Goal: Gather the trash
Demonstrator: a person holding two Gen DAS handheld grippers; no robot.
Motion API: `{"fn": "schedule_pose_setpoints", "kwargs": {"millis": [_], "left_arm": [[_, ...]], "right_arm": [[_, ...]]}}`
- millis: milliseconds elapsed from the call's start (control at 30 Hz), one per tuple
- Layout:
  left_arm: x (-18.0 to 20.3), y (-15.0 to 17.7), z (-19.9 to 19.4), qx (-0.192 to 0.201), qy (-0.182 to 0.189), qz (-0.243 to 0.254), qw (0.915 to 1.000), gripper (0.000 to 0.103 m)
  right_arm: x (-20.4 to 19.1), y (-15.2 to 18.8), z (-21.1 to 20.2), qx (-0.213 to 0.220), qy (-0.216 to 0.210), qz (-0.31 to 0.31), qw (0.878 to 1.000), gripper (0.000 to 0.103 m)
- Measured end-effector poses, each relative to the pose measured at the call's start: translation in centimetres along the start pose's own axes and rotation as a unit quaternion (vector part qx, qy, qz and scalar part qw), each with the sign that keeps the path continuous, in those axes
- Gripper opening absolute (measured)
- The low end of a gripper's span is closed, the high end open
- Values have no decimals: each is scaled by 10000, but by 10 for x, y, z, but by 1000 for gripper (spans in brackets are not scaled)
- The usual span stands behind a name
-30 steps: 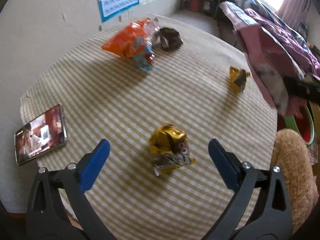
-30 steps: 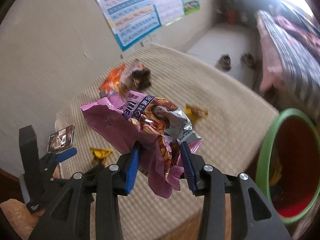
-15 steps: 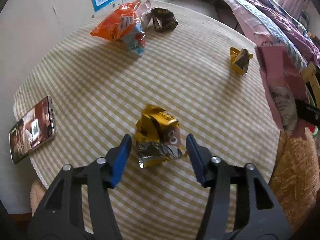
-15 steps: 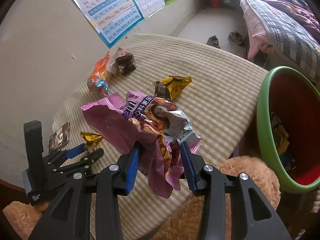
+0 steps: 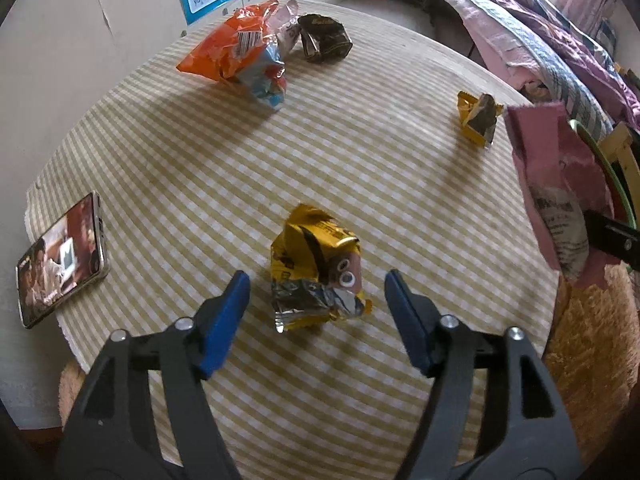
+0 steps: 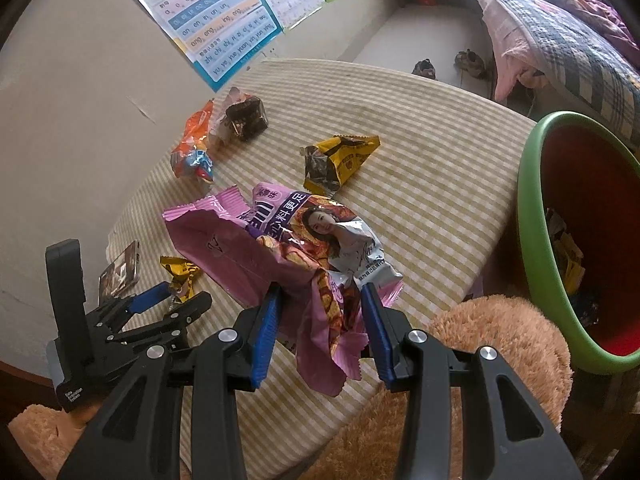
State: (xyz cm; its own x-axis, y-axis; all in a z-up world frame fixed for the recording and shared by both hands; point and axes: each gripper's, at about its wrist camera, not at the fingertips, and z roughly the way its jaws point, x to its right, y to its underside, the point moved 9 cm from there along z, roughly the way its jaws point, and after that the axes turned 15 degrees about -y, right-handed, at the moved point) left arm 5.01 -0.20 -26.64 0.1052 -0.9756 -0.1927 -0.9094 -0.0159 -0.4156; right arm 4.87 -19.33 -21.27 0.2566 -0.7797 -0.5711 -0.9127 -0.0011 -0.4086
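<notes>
Left wrist view shows the left gripper [image 5: 316, 292] straddling a crumpled yellow wrapper [image 5: 316, 272] at lower centre; its jaws have just been opening and touch nothing. They must close next, I judge. Right wrist view alone shows the right gripper [image 6: 320, 320] clamping a pink snack bag [image 6: 280, 248] and the green bin's [image 6: 528, 216] inside at right.

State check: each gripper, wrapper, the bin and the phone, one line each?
left gripper: open, jaws just reopened some, straddling wrapper
yellow wrapper: crumpled, on table, ungripped
right gripper: shut on pink bag
pink bag: held, torn open
orange bag: crumpled, on table
dark wrapper: crumpled, on table
yellow-black wrapper: on table
bin: holds some trash
phone: screen on
</notes>
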Motion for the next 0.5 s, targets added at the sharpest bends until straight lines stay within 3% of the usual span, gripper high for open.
{"fn": "schedule_pose_setpoints", "kwargs": {"millis": [300,500], "left_arm": [[4,3,5,-71,-3,146,9999,67],[0,-1,5,-30,-7,64,10000,43]], "right_arm": [[2,4,5,-88,-8,47,9999,41],[4,5,7,-115,-29,123,9999,41]]}}
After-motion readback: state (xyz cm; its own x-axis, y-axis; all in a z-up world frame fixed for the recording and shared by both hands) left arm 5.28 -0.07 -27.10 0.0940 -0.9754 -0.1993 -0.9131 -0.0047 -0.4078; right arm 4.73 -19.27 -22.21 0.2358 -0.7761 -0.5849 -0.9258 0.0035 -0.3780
